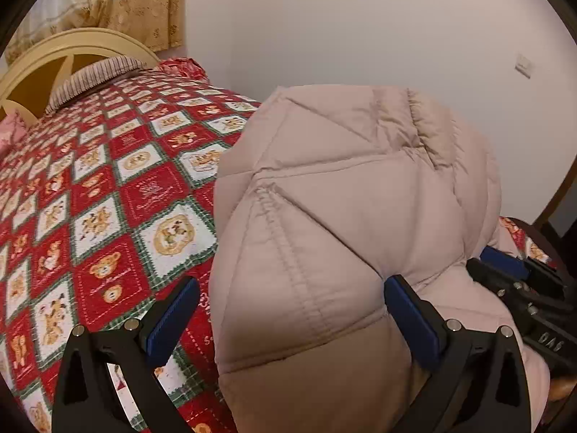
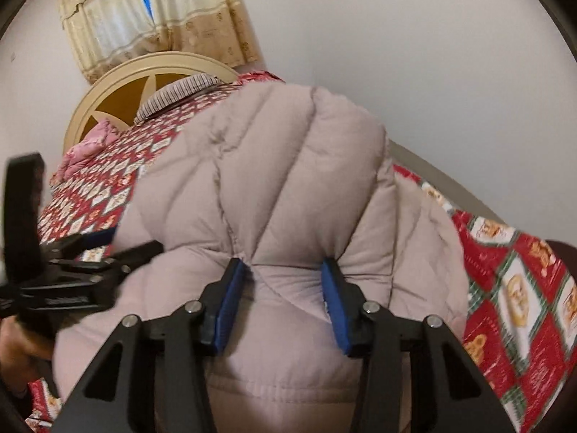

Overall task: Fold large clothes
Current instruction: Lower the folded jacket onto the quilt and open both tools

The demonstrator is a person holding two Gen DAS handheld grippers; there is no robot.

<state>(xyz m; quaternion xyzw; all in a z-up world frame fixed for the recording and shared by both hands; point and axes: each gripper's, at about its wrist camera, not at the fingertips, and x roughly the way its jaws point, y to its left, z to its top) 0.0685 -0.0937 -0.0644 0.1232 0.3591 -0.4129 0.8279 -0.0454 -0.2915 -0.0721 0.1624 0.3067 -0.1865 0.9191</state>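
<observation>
While the right gripper (image 2: 285, 299) pinches a thick fold of the puffy beige jacket (image 2: 274, 180) above the bed (image 2: 512, 270), the left gripper (image 1: 292, 321) gapes wide with one pad against it, so slippery padding could slide free.

Puffer jacket (image 1: 342, 216) on the quilt (image 1: 108, 198), pillow (image 1: 90, 79) behind against the headboard (image 1: 54, 54), curtain (image 1: 126, 3) beyond.

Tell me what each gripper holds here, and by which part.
The right gripper pinches a puffy fold of the beige quilted down jacket. The left gripper is wide open around the jacket's edge, clamping nothing.
</observation>
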